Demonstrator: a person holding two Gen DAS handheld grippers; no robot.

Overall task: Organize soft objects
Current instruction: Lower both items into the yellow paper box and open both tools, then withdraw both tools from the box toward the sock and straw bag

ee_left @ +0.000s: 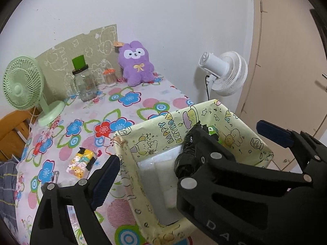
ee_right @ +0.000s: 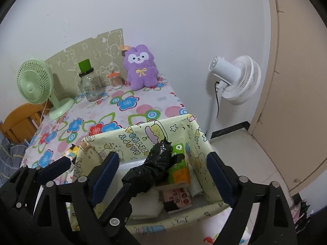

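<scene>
A yellow cartoon-print storage box (ee_left: 143,134) (ee_right: 114,140) stands at the table's near right corner. A roll of black plastic bags (ee_right: 155,163) (ee_left: 188,157) leans inside it, over white soft packs (ee_right: 147,204) and a green-orange tissue pack (ee_right: 179,167). A small yellow tissue pack (ee_left: 81,163) (ee_right: 71,150) lies on the tablecloth left of the box. A purple plush rabbit (ee_left: 136,63) (ee_right: 141,67) sits at the back against the wall. My left gripper (ee_right: 90,167) is open beside the box's left wall. My right gripper (ee_right: 163,177) is open, spanning the box over the black roll.
A green desk fan (ee_left: 24,83), a glass jar with a green lid (ee_left: 83,81) and a small cotton-swab holder (ee_left: 110,77) stand at the back of the floral tablecloth (ee_left: 126,100). A white standing fan (ee_right: 235,79) is right of the table, by a beige door (ee_right: 296,81).
</scene>
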